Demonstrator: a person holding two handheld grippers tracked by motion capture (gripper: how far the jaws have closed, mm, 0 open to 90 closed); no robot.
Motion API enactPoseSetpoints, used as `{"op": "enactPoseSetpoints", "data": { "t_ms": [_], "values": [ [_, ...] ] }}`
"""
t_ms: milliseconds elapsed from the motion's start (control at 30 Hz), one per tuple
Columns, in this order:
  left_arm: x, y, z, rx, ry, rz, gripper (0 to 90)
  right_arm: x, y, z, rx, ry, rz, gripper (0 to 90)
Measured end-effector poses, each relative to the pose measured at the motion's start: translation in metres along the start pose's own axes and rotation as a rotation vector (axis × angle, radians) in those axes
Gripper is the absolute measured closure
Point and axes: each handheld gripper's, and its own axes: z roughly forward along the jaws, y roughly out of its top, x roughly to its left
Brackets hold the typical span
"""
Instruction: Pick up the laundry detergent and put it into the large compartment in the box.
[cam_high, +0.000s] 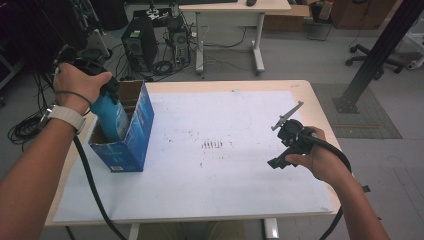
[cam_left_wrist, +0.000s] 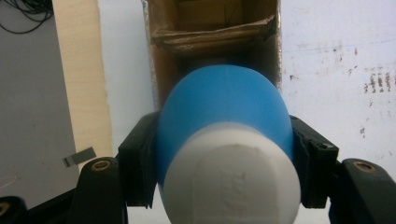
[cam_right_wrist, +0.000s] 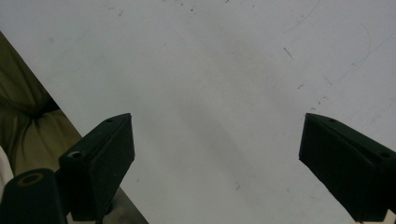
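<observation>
A blue bottle (cam_high: 111, 116) with a white cap (cam_left_wrist: 233, 179) hangs upright, its lower part inside an open blue cardboard box (cam_high: 131, 140) at the table's left. My left gripper (cam_high: 102, 89) is shut on the bottle near its top; in the left gripper view the black pads (cam_left_wrist: 140, 161) press on both sides of the blue body (cam_left_wrist: 224, 105), above the box's brown inside (cam_left_wrist: 212, 32). My right gripper (cam_high: 292, 142) is held over the white sheet (cam_high: 220, 150) at the right. In the right gripper view it (cam_right_wrist: 217, 158) stands open with nothing between its fingers.
The white sheet (cam_right_wrist: 224, 70) covers most of the light wooden table (cam_high: 320, 100) and bears dark smudges (cam_high: 212, 145) at its middle. Past the far edge are a computer tower (cam_high: 137, 42), cables and a second desk (cam_high: 230, 20). A black post (cam_high: 375, 55) rises at the right.
</observation>
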Motion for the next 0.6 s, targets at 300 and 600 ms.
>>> {"op": "enactPoseSetpoints", "data": {
  "t_ms": [300, 600],
  "values": [
    [-0.002, -0.001, 0.015, 0.000, 0.000, 0.004, 37.3, 0.000, 0.000, 0.001, 0.001, 0.003, 0.000, 10.6],
    [-0.003, -0.004, 0.029, -0.015, 0.025, 0.008, 37.3, 0.000, -0.002, 0.002, 0.006, 0.003, 0.006, 10.5]
  ]
}}
